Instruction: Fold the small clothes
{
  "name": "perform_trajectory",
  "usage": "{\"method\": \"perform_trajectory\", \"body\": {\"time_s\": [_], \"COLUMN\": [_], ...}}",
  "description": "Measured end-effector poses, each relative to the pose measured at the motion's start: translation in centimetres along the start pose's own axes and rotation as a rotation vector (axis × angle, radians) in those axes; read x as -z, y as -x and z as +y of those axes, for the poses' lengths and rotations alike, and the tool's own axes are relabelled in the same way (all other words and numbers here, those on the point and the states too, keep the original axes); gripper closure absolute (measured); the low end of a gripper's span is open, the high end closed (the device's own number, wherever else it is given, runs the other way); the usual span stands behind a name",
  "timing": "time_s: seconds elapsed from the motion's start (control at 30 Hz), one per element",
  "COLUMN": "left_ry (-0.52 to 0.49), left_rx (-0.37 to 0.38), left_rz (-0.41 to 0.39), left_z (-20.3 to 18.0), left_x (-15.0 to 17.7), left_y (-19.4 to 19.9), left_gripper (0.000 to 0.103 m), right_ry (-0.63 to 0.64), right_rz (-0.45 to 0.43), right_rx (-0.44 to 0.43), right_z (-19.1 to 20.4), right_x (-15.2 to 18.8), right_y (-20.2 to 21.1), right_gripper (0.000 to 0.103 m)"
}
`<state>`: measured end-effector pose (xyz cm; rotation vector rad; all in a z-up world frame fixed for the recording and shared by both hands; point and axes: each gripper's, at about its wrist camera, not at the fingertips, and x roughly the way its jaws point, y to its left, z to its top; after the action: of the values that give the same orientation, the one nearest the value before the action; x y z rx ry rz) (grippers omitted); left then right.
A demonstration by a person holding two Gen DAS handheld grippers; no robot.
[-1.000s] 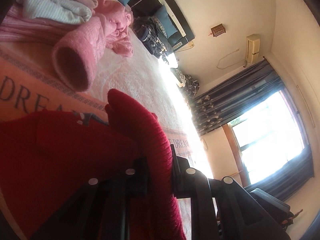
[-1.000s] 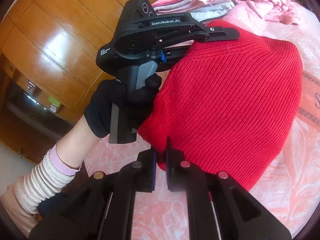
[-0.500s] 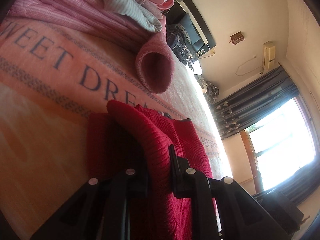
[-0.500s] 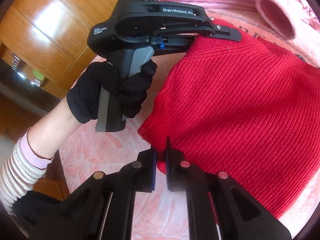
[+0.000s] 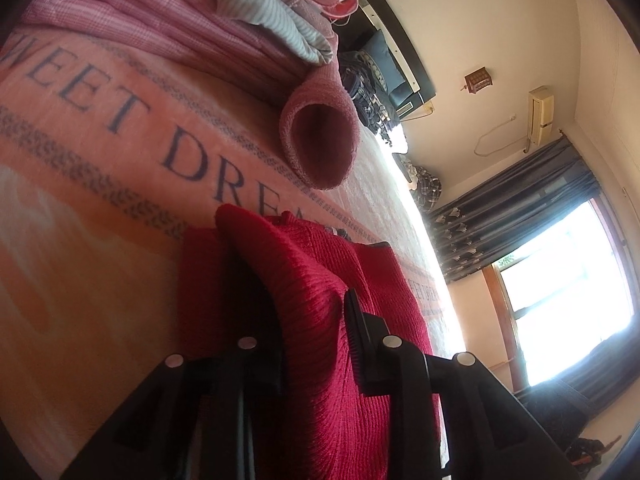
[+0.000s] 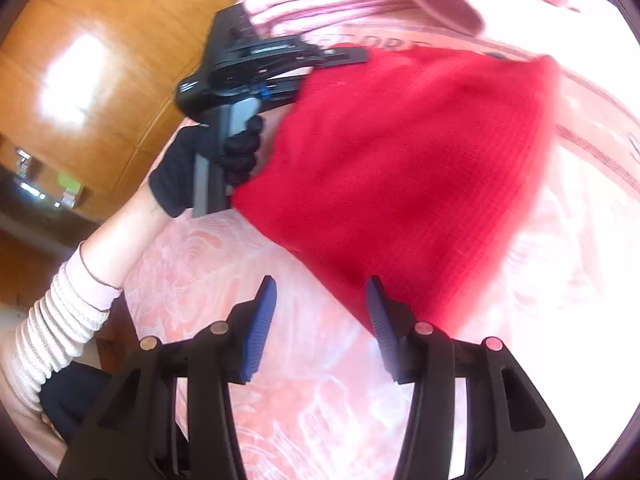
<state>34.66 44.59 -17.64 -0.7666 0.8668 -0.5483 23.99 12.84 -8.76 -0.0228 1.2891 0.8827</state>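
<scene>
The sweater (image 5: 320,280) is deep red in a fine ribbed knit. The bed's blanket (image 5: 80,208) is peach-pink with dark blue-grey lettering and leafy border bands; toward the near edge it shows pale swirling flower shapes (image 6: 304,420). A rolled pink sleeve (image 5: 320,140) is fuzzy and darker inside. Behind it lie a pink checked cloth (image 5: 140,12) and a grey-and-white striped one (image 5: 272,20). The right gripper (image 6: 320,312) is black with blue ridged pads (image 6: 260,328). The glove (image 6: 180,172) is black, the cuff (image 6: 52,328) cream ribbed. The curtains (image 5: 520,216) are dark blue.
</scene>
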Motion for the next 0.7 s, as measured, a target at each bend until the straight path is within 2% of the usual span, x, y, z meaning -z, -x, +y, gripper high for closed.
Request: {"method": "perform_trajectory", "body": {"time_s": [0.1, 0.13, 0.27, 0.3, 0.33, 0.43, 0.53, 0.7], "left_ry": [-0.001, -0.001, -0.017, -0.024, -0.033, -0.068, -0.082, -0.039], "left_rx": [-0.015, -0.020, -0.046, -0.048, -0.046, -0.071, -0.132, -0.117], "left_rz": [0.000, -0.001, -0.008, -0.012, -0.016, -0.012, 0.018, 0.022], "left_z": [-0.2, -0.2, -0.8, -1.0, -1.4, -1.9, -1.0, -0.8], "left_x": [0.2, 0.3, 0.3, 0.4, 0.5, 0.9, 1.6, 1.9], "left_y": [-0.1, -0.1, 0.0, 0.1, 0.3, 0.7, 0.2, 1.8], "left_gripper": [0.079, 0.079, 0.079, 0.079, 0.079, 0.079, 0.079, 0.079], "right_ry": [-0.087, -0.142, -0.371, -0.379, -0.366, -0.320, -0.290, -0.266], "right_rz": [0.019, 0.025, 0.049, 0.046, 0.045, 0.062, 0.077, 0.082], "right_rx": [0.045, 0.024, -0.198, -0.221, -0.212, -0.131, -0.062, -0.044], "right_z": [-3.5, -5.0, -9.4, -9.6, -9.5, -9.5, -9.5, -8.1], "right_x": [1.3, 1.5, 1.3, 1.1, 1.0, 1.0, 1.1, 0.5], "right_y": [0.9, 0.8, -1.3, -1.5, -1.6, -1.0, -0.8, -1.6], "right_gripper": [0.055, 0.054, 0.056, 0.070, 0.081, 0.087, 0.088, 0.087]}}
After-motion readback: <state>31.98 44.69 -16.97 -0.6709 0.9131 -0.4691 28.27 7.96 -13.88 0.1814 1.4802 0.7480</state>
